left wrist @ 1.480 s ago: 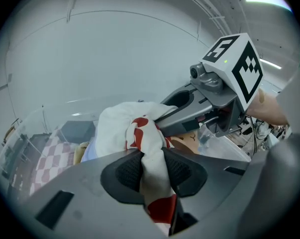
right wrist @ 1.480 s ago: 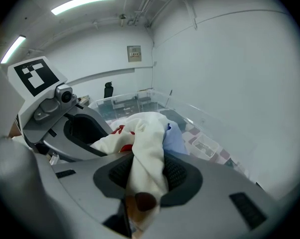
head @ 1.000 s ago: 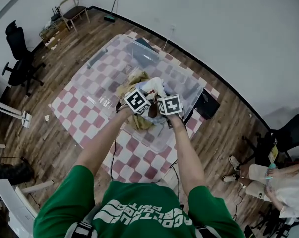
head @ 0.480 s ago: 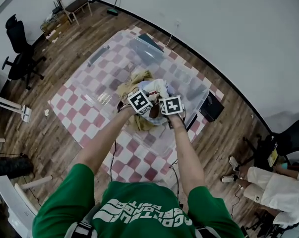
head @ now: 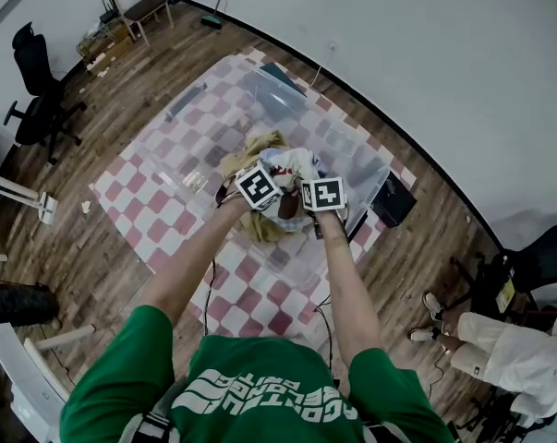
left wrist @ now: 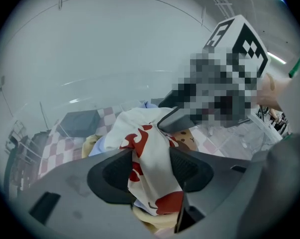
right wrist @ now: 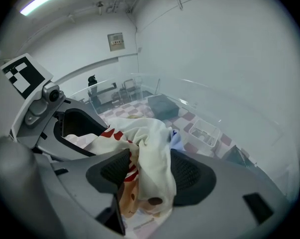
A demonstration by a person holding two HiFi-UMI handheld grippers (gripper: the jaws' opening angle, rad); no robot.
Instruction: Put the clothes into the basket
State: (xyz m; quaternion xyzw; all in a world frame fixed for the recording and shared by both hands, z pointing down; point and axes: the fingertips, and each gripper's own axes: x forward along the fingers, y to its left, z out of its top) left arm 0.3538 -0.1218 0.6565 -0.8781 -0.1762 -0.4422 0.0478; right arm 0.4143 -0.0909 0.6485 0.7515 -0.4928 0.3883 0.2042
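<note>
Both grippers meet over the clear plastic basket [head: 359,166], each with the same white garment with red prints [head: 292,166] between its jaws. In the left gripper view the garment [left wrist: 150,156] hangs as a band between the pads of my left gripper [left wrist: 150,169], whose jaws are opening. My right gripper [right wrist: 150,172] is opening too, and the bunched garment [right wrist: 152,146] droops loosely between its pads. In the head view the left gripper [head: 269,203] and right gripper [head: 308,209] are side by side, almost touching. Tan clothes [head: 252,148] lie in the basket below.
The basket stands on a pink-and-white chequered rug [head: 149,192] on a wooden floor. A black box [head: 391,199] sits by the basket's right side. An office chair [head: 36,109] is far left; a seated person [head: 509,358] is at the lower right. A small clear container [right wrist: 204,132] lies in the basket.
Both grippers have stayed over the basket with the garment. The right gripper has edged slightly right and the pair has parted a little.
</note>
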